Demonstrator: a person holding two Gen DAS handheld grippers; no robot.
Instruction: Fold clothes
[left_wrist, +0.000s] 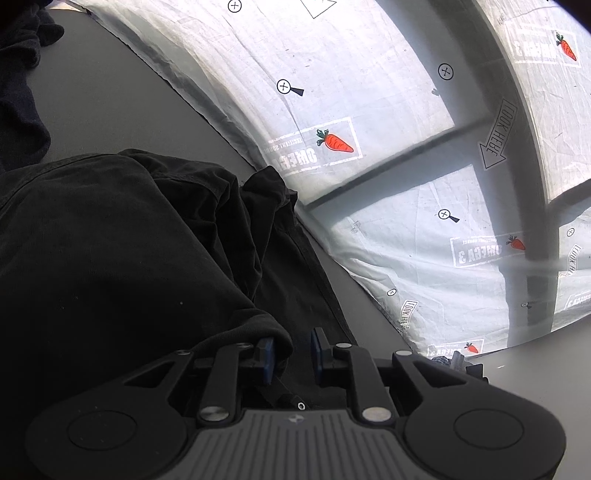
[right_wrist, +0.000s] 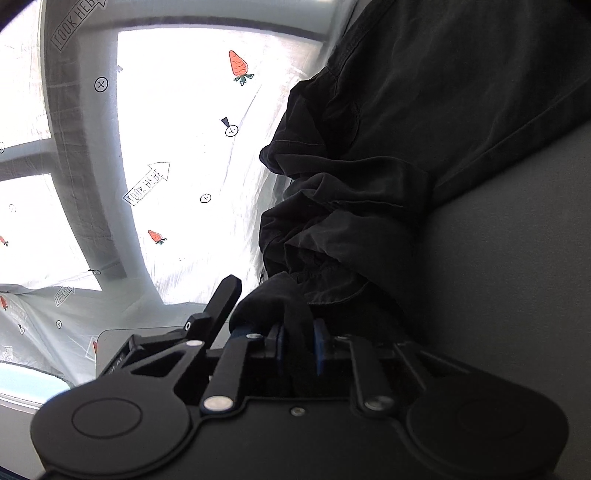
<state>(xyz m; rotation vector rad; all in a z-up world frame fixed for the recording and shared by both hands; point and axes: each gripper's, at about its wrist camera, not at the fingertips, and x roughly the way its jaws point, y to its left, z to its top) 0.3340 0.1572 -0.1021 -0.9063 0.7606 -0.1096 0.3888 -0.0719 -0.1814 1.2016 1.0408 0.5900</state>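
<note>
A black garment (left_wrist: 110, 240) lies crumpled on the grey table (left_wrist: 110, 103), filling the left wrist view's lower left. My left gripper (left_wrist: 291, 354) sits at its near edge. Its blue pads (left_wrist: 267, 356) stand apart, and a fold of the cloth droops against the left one without being pinched. In the right wrist view the same black garment (right_wrist: 424, 110) runs bunched from the upper right down to my right gripper (right_wrist: 300, 347). That gripper is shut on a wad of the fabric pressed between its blue pads (right_wrist: 320, 349).
A second dark cloth (left_wrist: 18, 74) lies at the table's far left. A white curtain (left_wrist: 351, 74) printed with carrots and arrows hangs over a window behind the table's edge. A black bar-shaped part (right_wrist: 223, 302) sticks up left of my right gripper. Bare grey table (right_wrist: 517, 240) shows on the right.
</note>
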